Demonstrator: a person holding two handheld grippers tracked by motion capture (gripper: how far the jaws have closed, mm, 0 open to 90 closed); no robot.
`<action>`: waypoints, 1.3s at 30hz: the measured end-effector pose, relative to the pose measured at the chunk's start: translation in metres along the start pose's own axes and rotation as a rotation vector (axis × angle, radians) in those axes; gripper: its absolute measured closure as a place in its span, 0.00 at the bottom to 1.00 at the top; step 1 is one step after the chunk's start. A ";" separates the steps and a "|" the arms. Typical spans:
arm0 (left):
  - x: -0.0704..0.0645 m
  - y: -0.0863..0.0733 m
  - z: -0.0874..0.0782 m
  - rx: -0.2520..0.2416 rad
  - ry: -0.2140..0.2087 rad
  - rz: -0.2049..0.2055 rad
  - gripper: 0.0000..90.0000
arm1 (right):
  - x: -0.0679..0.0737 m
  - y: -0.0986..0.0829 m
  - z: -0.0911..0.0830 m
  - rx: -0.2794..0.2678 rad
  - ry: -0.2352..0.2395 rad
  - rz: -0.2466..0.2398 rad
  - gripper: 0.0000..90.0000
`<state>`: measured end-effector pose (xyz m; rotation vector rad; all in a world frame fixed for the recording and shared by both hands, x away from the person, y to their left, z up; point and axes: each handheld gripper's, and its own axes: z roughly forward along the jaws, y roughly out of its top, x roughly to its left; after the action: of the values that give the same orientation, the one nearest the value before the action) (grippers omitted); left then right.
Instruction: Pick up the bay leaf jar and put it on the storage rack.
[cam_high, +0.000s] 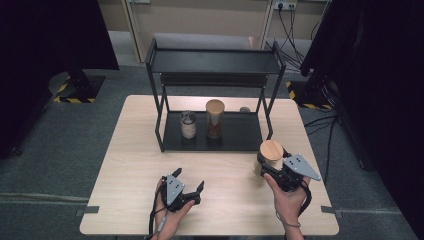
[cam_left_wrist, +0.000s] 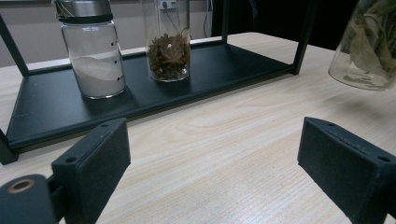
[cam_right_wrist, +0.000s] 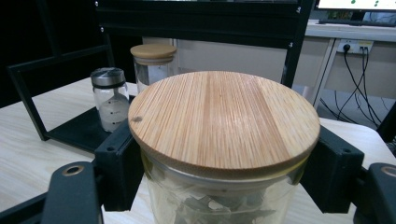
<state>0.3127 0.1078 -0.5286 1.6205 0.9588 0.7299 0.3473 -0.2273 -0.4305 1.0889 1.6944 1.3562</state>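
- Your right gripper (cam_high: 270, 167) is clamped on the leaf jar (cam_right_wrist: 219, 196), jaws pressing both sides just under its bamboo lid (cam_right_wrist: 223, 121).
- The leaf jar sits near the table's (cam_high: 130, 150) right edge, just off the front right corner of the black shelf rack (cam_high: 215, 60).
- Your left gripper (cam_high: 189, 181) hovers near the table's front edge, jaws spread wide, nothing between them.
- On the rack's bottom tray: a metal-capped jar (cam_high: 188, 124) of white powder at left, a wood-lidded jar (cam_high: 215, 118) of brown bits just beside it.
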 end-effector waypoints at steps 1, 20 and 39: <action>0.000 0.000 0.000 0.000 0.000 0.000 0.10 | 0.001 0.001 0.001 -0.002 0.001 -0.003 0.28; 0.000 0.000 0.000 0.002 -0.001 0.003 0.10 | 0.011 0.019 0.022 -0.015 0.006 -0.017 0.28; 0.000 0.000 0.000 0.002 -0.002 0.004 0.10 | 0.012 0.030 0.040 -0.016 -0.008 -0.015 0.28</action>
<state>0.3126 0.1076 -0.5286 1.6250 0.9554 0.7305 0.3836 -0.1979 -0.4094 1.0694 1.6800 1.3517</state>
